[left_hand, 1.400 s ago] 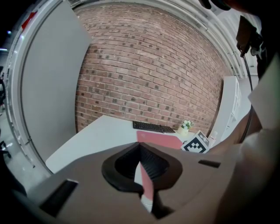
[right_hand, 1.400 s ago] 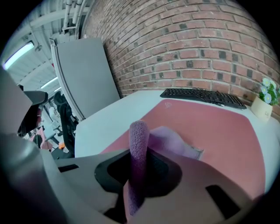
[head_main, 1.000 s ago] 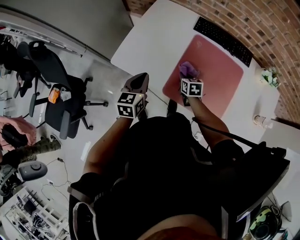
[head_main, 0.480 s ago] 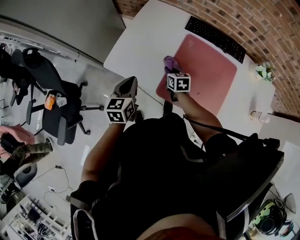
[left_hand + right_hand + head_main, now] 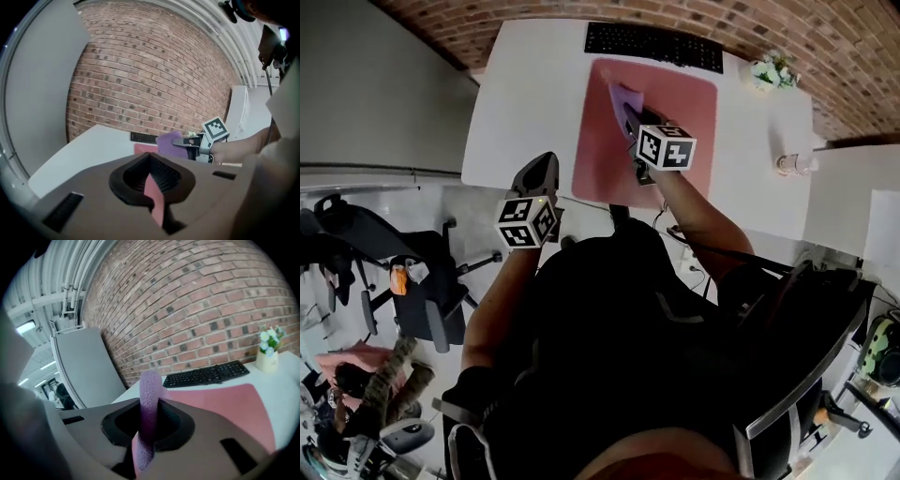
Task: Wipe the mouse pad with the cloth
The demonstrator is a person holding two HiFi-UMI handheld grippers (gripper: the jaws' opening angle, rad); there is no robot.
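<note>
Pinches purple cloth (image 5: 622, 96) in right gripper (image 5: 629, 112) jaws over pink mouse pad (image 5: 680, 98) upper-left; holds left gripper (image 5: 544, 167) jaws pressed together, empty, at bench (image 5: 520, 89) front edge.

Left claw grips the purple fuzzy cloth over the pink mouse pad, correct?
No. The right claw grips the purple fuzzy cloth over the pink mouse pad, as the right gripper view shows; the left claw is empty.
</note>
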